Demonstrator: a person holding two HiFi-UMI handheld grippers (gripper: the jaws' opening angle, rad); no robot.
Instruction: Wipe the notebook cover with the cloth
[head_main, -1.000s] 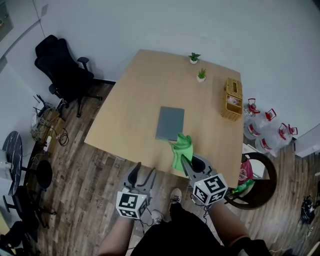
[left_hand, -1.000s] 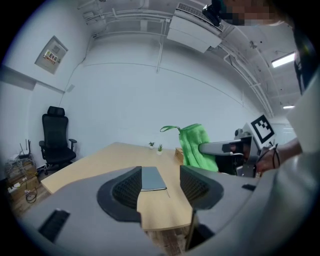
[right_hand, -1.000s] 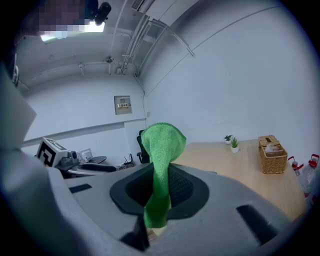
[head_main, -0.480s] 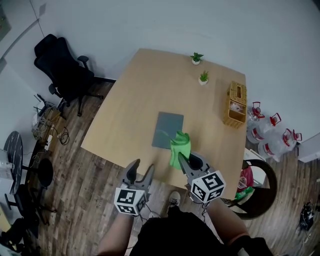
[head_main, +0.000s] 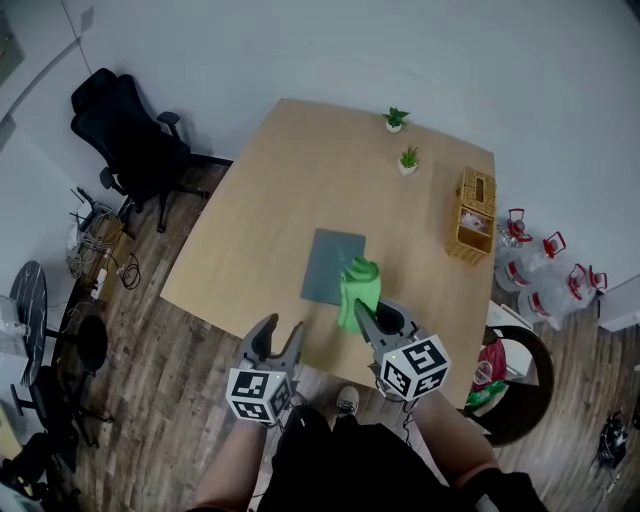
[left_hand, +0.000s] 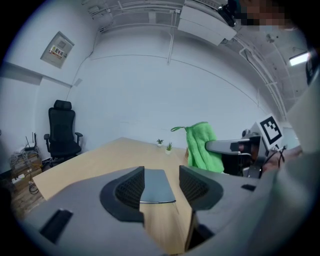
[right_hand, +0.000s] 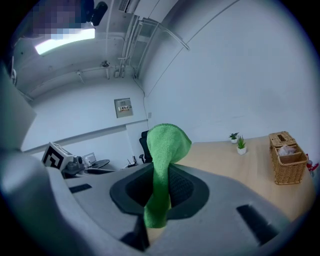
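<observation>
Pale wood tabletop (head_main: 290, 190) carried a grey notebook (head_main: 326, 262) lying flat near its front edge, and a wicker basket (head_main: 472, 212) stood well apart toward the right side. The right claw (head_main: 372, 320) was clenched on a green cloth (head_main: 357, 292), whose bunched upper end stood up past the jaws. In the head view, the cloth overlapped the notebook's near right corner. The left claw (head_main: 281, 330) hovered off the front edge, released and gripping nothing.
</observation>
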